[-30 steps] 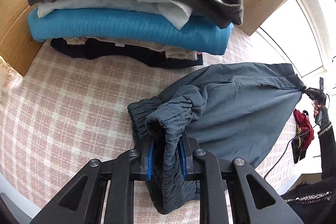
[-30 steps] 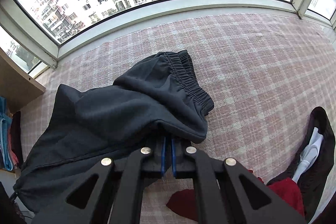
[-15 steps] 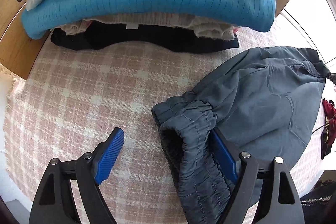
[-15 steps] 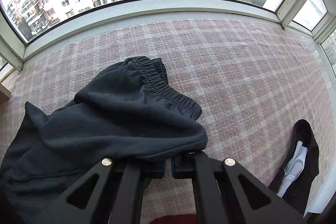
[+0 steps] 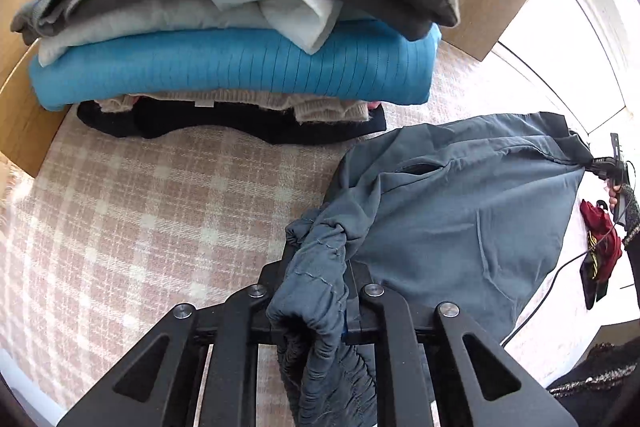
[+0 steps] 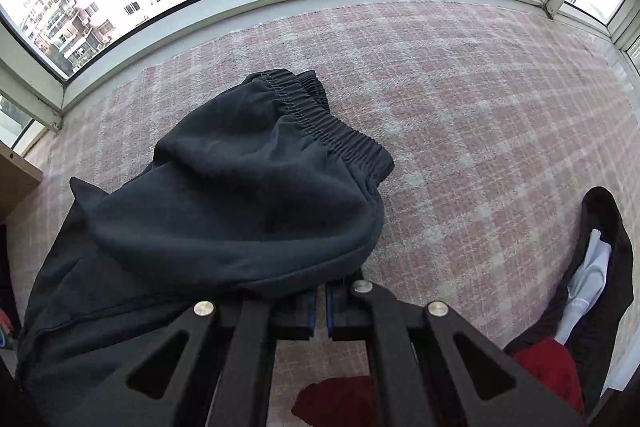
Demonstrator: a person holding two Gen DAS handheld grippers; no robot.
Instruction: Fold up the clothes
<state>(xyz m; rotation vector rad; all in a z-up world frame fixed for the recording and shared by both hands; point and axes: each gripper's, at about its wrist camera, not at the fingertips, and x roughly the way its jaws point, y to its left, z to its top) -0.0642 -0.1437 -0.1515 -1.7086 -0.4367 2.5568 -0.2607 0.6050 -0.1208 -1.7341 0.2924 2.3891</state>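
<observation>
Slate-grey shorts [image 5: 460,211] hang stretched between two handheld grippers above a pink plaid blanket [image 5: 132,211]. The left gripper [image 5: 316,287], jaws just closed, pinches the bunched elastic waistband [image 5: 320,267]; the right gripper [image 6: 320,301], seen at three o'clock in the left view, has its jaws pressed together on the opposite edge. A stack of folded clothes [image 5: 240,67] sits at twelve o'clock. To fold well, both grips should probably hold level and taut, lowering the cloth flat on open blanket clear of the stack before bringing one edge over the other; a slack waistband would likely wrinkle the fold.
</observation>
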